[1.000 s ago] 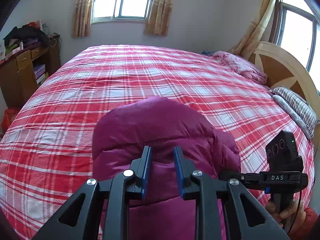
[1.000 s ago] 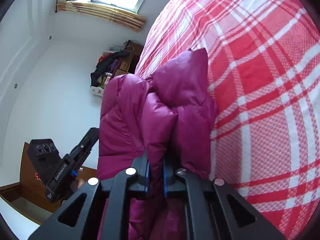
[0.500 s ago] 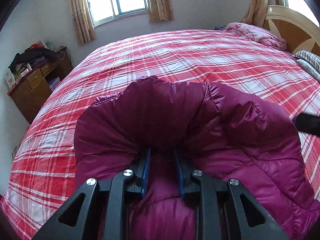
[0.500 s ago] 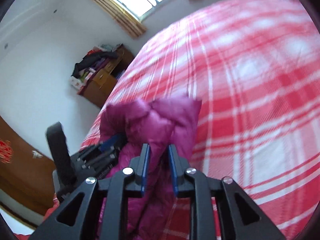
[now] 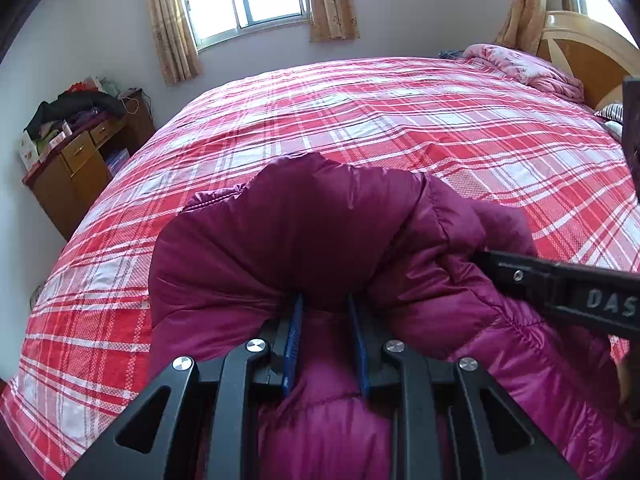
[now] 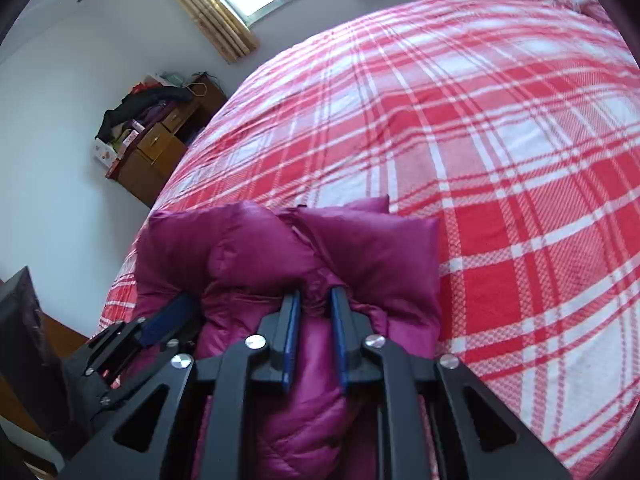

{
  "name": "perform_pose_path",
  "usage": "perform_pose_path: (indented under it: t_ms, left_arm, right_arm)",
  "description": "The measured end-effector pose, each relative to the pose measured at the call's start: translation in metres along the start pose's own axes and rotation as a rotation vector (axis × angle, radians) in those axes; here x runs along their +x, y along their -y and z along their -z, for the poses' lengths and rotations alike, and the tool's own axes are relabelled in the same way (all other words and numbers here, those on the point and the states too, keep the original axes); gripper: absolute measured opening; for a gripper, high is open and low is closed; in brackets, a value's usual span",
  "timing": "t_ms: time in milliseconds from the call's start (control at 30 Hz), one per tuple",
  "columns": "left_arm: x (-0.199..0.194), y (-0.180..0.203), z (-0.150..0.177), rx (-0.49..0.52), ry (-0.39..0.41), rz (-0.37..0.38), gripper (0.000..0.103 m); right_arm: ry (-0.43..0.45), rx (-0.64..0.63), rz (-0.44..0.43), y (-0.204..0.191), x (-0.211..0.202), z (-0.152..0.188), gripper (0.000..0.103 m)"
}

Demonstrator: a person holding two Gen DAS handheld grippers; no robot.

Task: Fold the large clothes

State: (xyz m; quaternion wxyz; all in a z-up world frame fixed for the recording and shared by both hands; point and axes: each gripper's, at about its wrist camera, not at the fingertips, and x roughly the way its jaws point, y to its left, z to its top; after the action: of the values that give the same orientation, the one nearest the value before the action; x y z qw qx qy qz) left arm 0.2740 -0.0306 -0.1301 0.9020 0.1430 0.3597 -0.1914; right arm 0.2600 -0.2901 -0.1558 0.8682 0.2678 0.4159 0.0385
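Your left claw (image 5: 326, 312) is clamped on a thick fold of the magenta puffer jacket (image 5: 312, 232), the blue pads (image 5: 294, 332) sunk into the quilted cloth on both sides. Your right claw (image 6: 314, 304) has a ridge of the same jacket (image 6: 280, 248) between its pads (image 6: 294, 328), and its jaws are closing on that ridge right now, the cloth filling the gap between them. The jacket sits bunched up at the near edge of the bed (image 5: 400, 120), humped over both claws, its far lobes resting on the red-and-white plaid cover (image 6: 500, 160). From the left wrist view you can see the right claw's black arm pushing into the jacket's right-hand side; from the right wrist view the left claw (image 6: 168, 316) shows at the jacket's left-hand side, near the bed's left edge. Beyond the bed's far left corner stands a wooden dresser (image 5: 76, 160) piled with clothes, and a pink blanket (image 5: 520, 64) lies crumpled at the far right corner by the headboard (image 5: 588, 44).
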Motion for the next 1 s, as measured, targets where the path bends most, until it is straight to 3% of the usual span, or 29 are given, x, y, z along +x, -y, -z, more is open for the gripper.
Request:
perform_pose_path:
  t_ms: [300, 433, 600, 800, 1000]
  left_arm:
    - [0.01, 0.001, -0.002, -0.016, -0.016, -0.014, 0.024]
    - [0.011, 0.002, -0.002, -0.008, -0.019, -0.023, 0.024]
    - [0.011, 0.003, -0.002, 0.0, -0.017, -0.034, 0.024]
    - [0.009, 0.007, -0.002, 0.021, -0.016, -0.056, 0.024]
    - [0.001, -0.001, -0.005, -0.001, -0.026, -0.014, 0.024]
  right_arm:
    - [0.026, -0.117, 0.079, -0.014, 0.005, 0.0, 0.013]
    - [0.084, -0.114, 0.065, -0.018, -0.035, 0.007, 0.016]
    - [0.113, -0.23, 0.097, -0.036, -0.076, 0.039, 0.016]
    - [0.017, -0.229, 0.128, -0.03, -0.045, 0.061, 0.02]
    - [0.019, -0.238, 0.127, -0.021, -0.031, 0.061, 0.016]
